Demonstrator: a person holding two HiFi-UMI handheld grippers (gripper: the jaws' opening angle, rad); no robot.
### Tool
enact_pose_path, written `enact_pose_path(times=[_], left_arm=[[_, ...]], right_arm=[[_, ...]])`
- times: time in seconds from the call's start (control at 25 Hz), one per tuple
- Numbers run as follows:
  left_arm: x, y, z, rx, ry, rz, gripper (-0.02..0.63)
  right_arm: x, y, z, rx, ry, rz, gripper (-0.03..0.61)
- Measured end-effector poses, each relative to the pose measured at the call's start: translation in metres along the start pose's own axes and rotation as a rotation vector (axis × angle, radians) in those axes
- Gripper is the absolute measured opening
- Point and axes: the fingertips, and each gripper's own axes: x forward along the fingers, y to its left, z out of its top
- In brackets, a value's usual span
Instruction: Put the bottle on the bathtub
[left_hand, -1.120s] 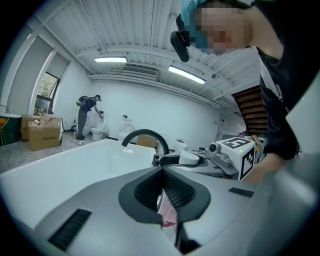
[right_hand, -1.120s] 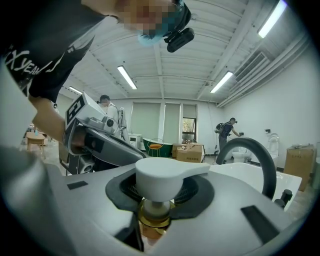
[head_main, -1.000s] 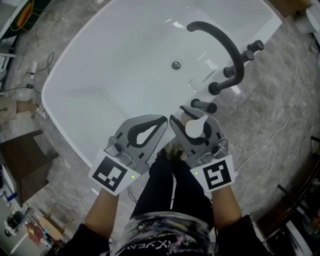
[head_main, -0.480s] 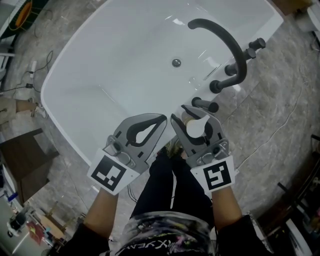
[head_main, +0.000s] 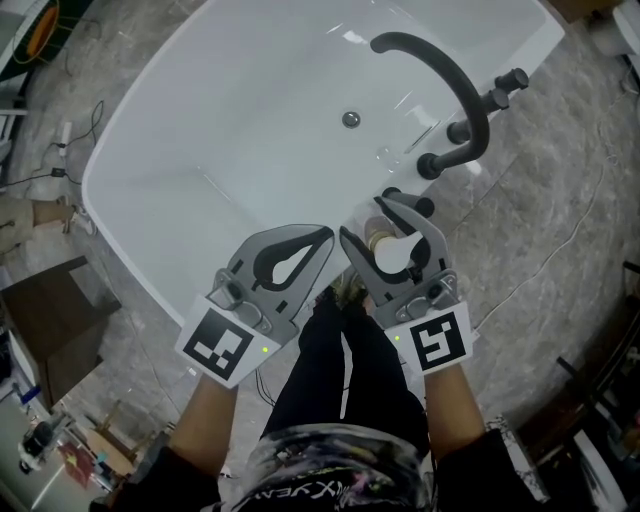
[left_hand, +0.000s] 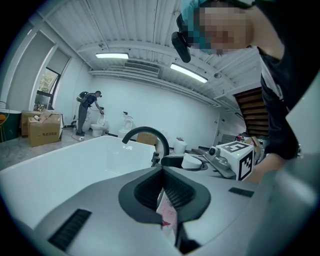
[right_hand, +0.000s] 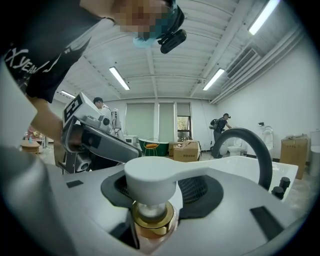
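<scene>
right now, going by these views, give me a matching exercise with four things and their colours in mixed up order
Things:
1. bathtub
2. faucet
3. bottle collar
4. floor

Colours:
a. gold
b. grey with veins
c. white
d. black

Pairs: 1-c, 2-d, 3-a, 4-b

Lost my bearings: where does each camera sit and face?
Head view: head-mounted, facing down at the bathtub; forearms, legs show.
Left gripper view: on the left gripper, facing across the bathtub; torso shows.
Right gripper view: on the right gripper, facing the bottle between jaws that just opened; arm shows.
All share the black faucet.
</scene>
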Motion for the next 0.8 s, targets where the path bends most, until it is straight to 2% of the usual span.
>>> enact_pose_path(times=[0.32, 0.8], left_arm=[[0.003, -0.006, 0.003, -0.004, 0.006, -0.011, 0.014], [0.002, -0.012, 0.018, 0.004, -0.001, -0.016, 0.014]], right_arm=[[-0.004, -0.003, 0.004, 0.021, -0.002, -0.011, 0.241], [-0.018, -0.005, 0.011, 0.030, 0.031, -0.005, 0.267]])
